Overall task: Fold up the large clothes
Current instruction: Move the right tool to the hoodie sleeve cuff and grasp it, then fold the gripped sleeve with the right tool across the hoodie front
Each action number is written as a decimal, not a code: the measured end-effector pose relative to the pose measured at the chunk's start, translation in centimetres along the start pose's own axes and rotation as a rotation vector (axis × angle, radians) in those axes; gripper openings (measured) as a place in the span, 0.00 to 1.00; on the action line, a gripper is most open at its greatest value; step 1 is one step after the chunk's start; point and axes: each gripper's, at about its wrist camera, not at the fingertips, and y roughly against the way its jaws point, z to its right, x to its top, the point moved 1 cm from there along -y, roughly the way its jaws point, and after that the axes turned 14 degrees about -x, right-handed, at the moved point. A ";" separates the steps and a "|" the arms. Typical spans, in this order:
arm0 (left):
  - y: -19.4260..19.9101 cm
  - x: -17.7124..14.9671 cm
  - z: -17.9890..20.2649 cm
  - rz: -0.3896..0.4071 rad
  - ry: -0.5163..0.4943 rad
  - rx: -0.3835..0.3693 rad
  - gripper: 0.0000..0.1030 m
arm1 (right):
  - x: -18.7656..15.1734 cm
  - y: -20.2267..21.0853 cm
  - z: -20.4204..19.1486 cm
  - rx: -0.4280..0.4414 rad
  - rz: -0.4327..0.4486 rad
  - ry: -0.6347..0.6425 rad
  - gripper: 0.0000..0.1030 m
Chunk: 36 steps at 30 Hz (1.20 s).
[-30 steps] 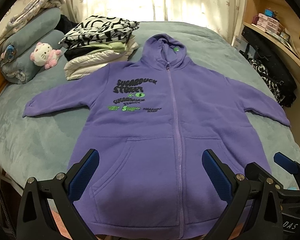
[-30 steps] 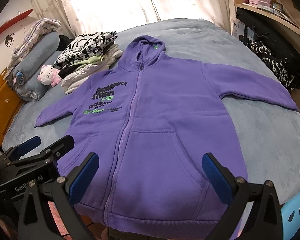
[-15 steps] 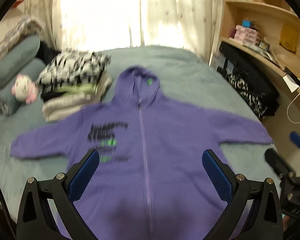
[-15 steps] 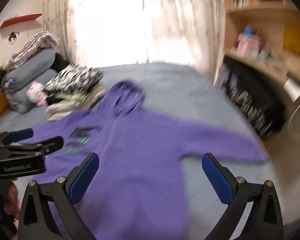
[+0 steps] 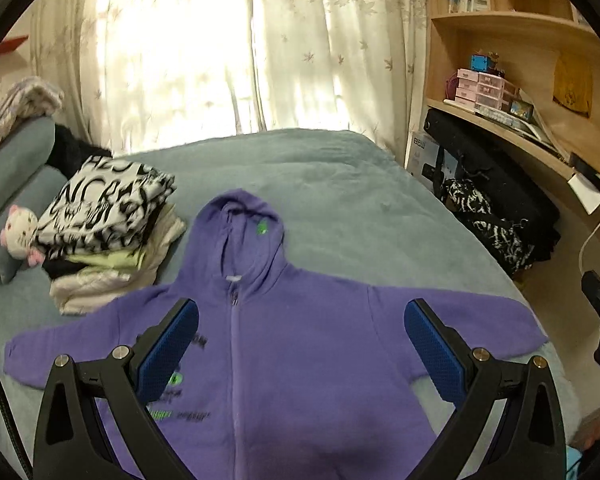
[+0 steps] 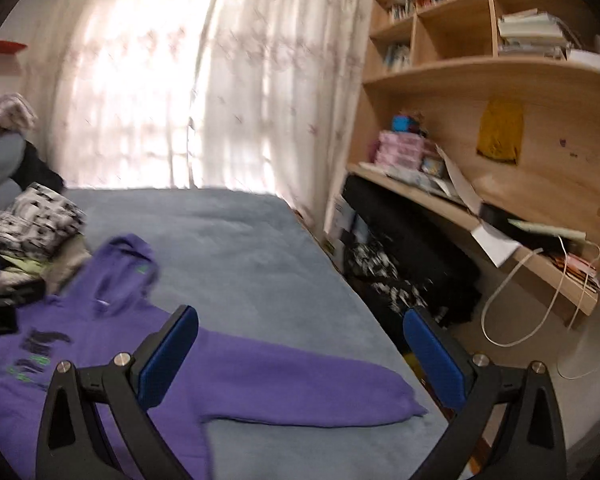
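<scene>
I've got both grippers, left [image 5: 300, 354] and right [image 6: 300, 354], jaws released, above the hoodie [image 5: 300, 360] spread flat on the bed [image 5: 340, 192], sleeves out for folding.

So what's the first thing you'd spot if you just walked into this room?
The big purple hoodie grabs you first: it lies flat and zipped on the grey-blue bed, sleeves spread wide. Beside its left sleeve sits a pile of folded clothes with a black-and-white patterned one on top, and a small white plush cat next to it. Behind the bed, bright curtains glow with daylight.
</scene>
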 end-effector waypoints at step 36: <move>-25.9 -7.7 4.4 -0.338 0.123 -0.095 0.79 | -20.8 -25.6 8.9 0.135 -0.787 -0.747 0.60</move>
